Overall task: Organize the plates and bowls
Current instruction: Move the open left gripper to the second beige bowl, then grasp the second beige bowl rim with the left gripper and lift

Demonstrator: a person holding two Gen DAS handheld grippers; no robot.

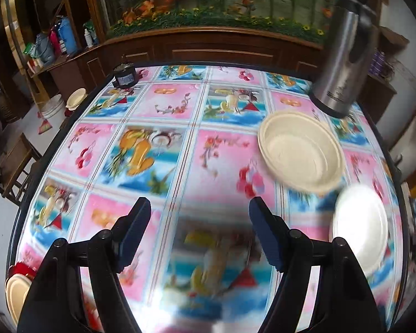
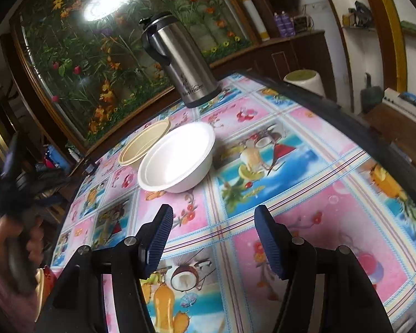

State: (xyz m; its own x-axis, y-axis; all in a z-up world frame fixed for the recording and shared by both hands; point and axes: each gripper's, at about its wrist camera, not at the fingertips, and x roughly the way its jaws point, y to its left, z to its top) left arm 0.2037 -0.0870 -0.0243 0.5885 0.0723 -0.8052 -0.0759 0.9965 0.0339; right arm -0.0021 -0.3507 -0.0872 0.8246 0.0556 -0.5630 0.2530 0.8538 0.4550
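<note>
White bowl (image 2: pixel 177 156) upright on the worktop (image 2: pixel 305 194), mouth up and tipped slightly toward the right wrist camera; round, so no long axis to speak of. Touching or just overlapping, at its far left side, a cream bowl (image 2: pixel 144 145), also mouth up, partly hidden behind the white rim. In the left wrist view, the same cream bowl (image 1: pixel 301 151) seen whole, shallow and open upward, with the white bowl (image 1: pixel 360 224) near it toward the lower right, badly blurred there. Both toward the worktop's far right part as seen from the left camera.

Behind the bowls, a steel thermos jug (image 2: pixel 180 61) standing upright with a black lid and handle, near the far edge, close to the cream bowl but apart from it. Small dark round object (image 1: pixel 124 76) at the far left corner of the worktop. Colourful fruit-and-flower cloth over the whole worktop.

Left gripper (image 1: pixel 199 230) above the cloth, jaws spread wide, nothing between them. Right gripper (image 2: pixel 213 238) likewise above the cloth, jaws released and empty, aimed toward the white bowl, well short of it. At the left edge of the right wrist view, the left hand (image 2: pixel 19 249), blurred.

Off the worktop at the left, more cream dishes (image 1: pixel 76 98) stacked low, and another cream plate (image 1: pixel 16 291) at the near left edge.
</note>
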